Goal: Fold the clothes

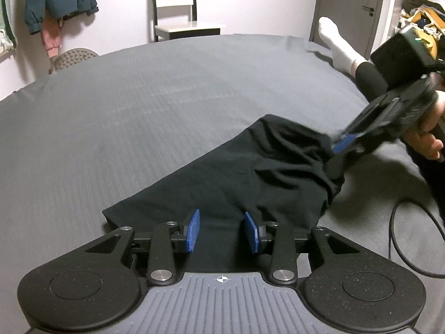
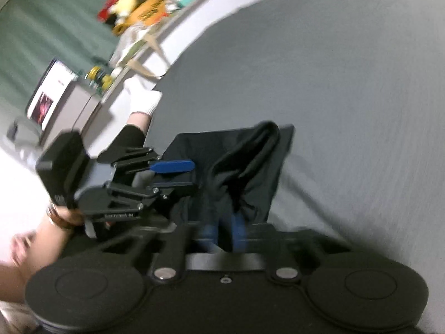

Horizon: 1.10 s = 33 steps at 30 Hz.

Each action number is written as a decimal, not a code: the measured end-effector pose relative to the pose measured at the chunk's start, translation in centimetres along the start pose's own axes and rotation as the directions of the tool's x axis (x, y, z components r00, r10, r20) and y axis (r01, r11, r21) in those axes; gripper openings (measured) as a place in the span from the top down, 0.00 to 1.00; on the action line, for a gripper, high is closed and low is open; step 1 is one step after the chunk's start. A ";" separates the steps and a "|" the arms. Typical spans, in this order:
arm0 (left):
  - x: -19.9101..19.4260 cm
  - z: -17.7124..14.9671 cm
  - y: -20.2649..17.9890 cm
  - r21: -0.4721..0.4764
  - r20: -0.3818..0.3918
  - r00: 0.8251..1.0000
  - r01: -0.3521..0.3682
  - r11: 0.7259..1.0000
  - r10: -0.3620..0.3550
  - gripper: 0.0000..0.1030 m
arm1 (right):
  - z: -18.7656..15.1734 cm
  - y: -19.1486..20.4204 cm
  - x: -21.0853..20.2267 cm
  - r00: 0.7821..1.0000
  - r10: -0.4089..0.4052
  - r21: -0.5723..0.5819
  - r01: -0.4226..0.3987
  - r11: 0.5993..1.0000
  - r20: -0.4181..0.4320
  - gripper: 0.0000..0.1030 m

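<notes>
A black garment lies on a grey bed, spread from the near middle of the left wrist view toward 2 o'clock. Its near part lies flat; its far end is bunched into folds and lifted off the bedcover.

The left tongs hover low over the garment's near edge at 6 o'clock in their own view. Their blue pads stand well apart, released, with flat black cloth showing between them and nothing gripped.

The right tongs come in from 3 o'clock in the left wrist view, held by a hand. Their blue tips are clenched on the bunched end of the garment, and the cloth hangs in creases from that pinch. In the blurred right wrist view the right tongs show their pads close together with a ridge of dark cloth rising between them, and the left tongs sit at 9 o'clock over the same cloth.

A leg in a white sock rests on the bed at 2 o'clock. A black cable loops on the bedcover at 4 o'clock. Beyond the bed stand a white chair at 12 o'clock and a teal jacket hanging at 11 o'clock.
</notes>
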State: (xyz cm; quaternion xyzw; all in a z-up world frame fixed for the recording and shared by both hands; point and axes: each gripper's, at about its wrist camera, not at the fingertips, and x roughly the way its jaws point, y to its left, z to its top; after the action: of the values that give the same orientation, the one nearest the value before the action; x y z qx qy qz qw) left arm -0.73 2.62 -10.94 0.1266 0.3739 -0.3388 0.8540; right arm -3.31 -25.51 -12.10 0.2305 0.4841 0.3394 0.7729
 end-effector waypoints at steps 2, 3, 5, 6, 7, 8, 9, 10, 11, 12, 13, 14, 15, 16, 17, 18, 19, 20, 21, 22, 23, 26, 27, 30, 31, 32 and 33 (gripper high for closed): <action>0.4 -0.1 0.1 -0.010 0.007 1.000 0.005 1.000 -0.005 0.64 | -0.1 -0.7 -0.9 1.000 0.014 0.051 -0.015 0.999 0.009 0.93; 0.6 -0.2 0.1 -0.014 0.010 1.000 0.007 1.000 -0.007 0.64 | -0.1 -0.8 -1.2 1.000 -0.005 0.070 0.005 0.998 0.004 0.93; 0.8 -0.3 0.1 -0.013 0.014 1.000 0.006 1.000 -0.006 0.64 | -0.5 -1.4 -1.2 0.999 -0.040 0.094 0.041 0.995 -0.011 0.93; 0.9 -0.3 0.0 -0.013 0.016 1.000 0.005 1.000 -0.005 0.63 | -0.7 -1.7 -1.1 0.998 -0.057 0.105 0.058 0.993 -0.019 0.93; 0.9 -0.3 0.0 -0.010 0.018 1.000 0.004 1.000 -0.004 0.63 | -0.8 -1.7 -0.9 0.998 -0.060 0.109 0.062 0.992 -0.019 0.92; 1.0 -0.3 0.0 -0.009 0.020 1.000 0.004 1.000 -0.004 0.63 | -0.9 -1.5 -0.8 0.997 -0.072 0.103 0.073 0.992 -0.010 0.92; 1.0 -0.3 0.0 -0.009 0.021 1.000 0.003 1.000 -0.003 0.63 | -0.9 -1.3 -0.8 0.996 -0.087 0.095 0.087 0.992 0.000 0.79; 1.0 -0.3 -0.1 -0.007 0.025 1.000 0.002 1.000 -0.002 0.63 | -0.8 -1.0 -0.7 0.996 -0.090 0.090 0.089 0.992 0.003 0.69; 1.0 -0.3 -0.1 -0.005 0.028 1.000 0.001 1.000 -0.001 0.60 | -0.9 -0.6 -0.9 0.996 -0.090 0.079 0.090 0.993 0.006 0.65; 1.0 -0.4 -0.3 0.003 0.033 0.999 0.000 1.000 0.000 0.59 | -0.9 -0.1 -1.0 0.996 -0.091 0.067 0.090 0.994 0.010 0.63; 1.0 -0.3 -0.4 0.011 0.035 0.999 -0.006 1.000 0.006 0.59 | -1.0 0.6 -1.4 0.994 -0.106 0.039 0.105 0.994 0.033 0.63; 1.0 -0.3 -0.6 0.020 0.037 0.999 -0.013 1.000 0.012 0.58 | -1.0 1.4 -1.9 0.990 -0.125 0.007 0.124 0.992 0.061 0.63; 1.0 -0.3 -0.6 0.023 0.037 0.999 -0.017 1.000 0.016 0.58 | -1.0 2.1 -2.4 0.985 -0.139 -0.013 0.141 0.990 0.101 0.62; 1.0 -0.3 -0.6 0.023 0.037 0.999 -0.019 1.000 0.018 0.58 | -1.1 3.0 -2.9 0.977 -0.150 -0.026 0.156 0.987 0.149 0.61; 0.9 -0.3 -0.5 0.022 0.036 0.999 -0.021 1.000 0.021 0.57 | -1.1 4.0 -3.1 0.968 -0.152 -0.041 0.163 0.986 0.200 0.60; 0.9 -0.3 -0.5 0.022 0.036 0.999 -0.024 0.999 0.023 0.57 | -1.2 4.9 -3.1 0.960 -0.143 -0.062 0.162 0.985 0.242 0.58; 0.9 -0.2 -0.5 0.024 0.038 0.999 -0.032 0.999 0.031 0.56 | -1.2 5.8 -3.0 0.953 -0.132 -0.093 0.163 0.982 0.273 0.58; 0.9 -0.1 -0.6 0.027 0.041 0.998 -0.040 0.999 0.039 0.56 | -1.3 6.8 -2.5 0.946 -0.131 -0.139 0.179 0.974 0.297 0.58; 0.7 0.0 -0.6 0.032 0.055 0.997 -0.055 0.998 0.053 0.56 | -1.3 7.5 -2.0 0.943 -0.137 -0.189 0.200 0.961 0.304 0.57; 0.5 0.1 -0.6 0.038 0.070 0.995 -0.069 0.997 0.067 0.56 | -1.2 8.2 -1.1 0.943 -0.148 -0.251 0.227 0.941 0.298 0.56; 0.0 0.1 -0.6 0.046 0.095 0.993 -0.079 0.996 0.074 0.56 | -1.0 8.3 -0.5 0.946 -0.150 -0.283 0.233 0.930 0.287 0.56; -1.0 0.0 -0.7 0.076 0.150 0.988 -0.057 0.996 0.045 0.56 | -0.2 8.1 1.0 0.955 -0.151 -0.355 0.237 0.904 0.253 0.56; -1.2 0.0 -0.8 0.084 0.158 0.987 -0.046 0.995 0.032 0.56 | 0.0 8.1 1.5 0.958 -0.152 -0.378 0.238 0.895 0.242 0.56; -0.6 -0.2 -1.1 0.110 0.127 0.992 -0.028 0.994 0.014 0.55 | 0.7 7.8 2.9 0.962 -0.165 -0.402 0.243 0.883 0.218 0.56; -0.3 -0.2 -1.2 0.121 0.108 0.994 -0.033 0.992 0.020 0.55 | 0.7 7.6 3.3 0.963 -0.174 -0.405 0.246 0.880 0.208 0.56; 0.0 -0.3 -1.3 0.132 0.089 0.996 -0.038 0.991 0.026 0.55 | 0.7 7.3 3.8 0.963 -0.182 -0.410 0.250 0.877 0.197 0.56; 0.3 -0.3 -1.3 0.136 0.071 0.997 -0.040 0.990 0.031 0.55 | 0.7 7.2 4.2 0.964 -0.184 -0.413 0.249 0.876 0.191 0.56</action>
State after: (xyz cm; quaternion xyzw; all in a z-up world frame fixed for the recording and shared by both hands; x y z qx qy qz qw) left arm -1.62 1.71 -11.34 0.1800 0.3178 -0.3526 0.8615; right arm -3.55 -17.63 -9.38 0.0214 0.3616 0.3320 0.8709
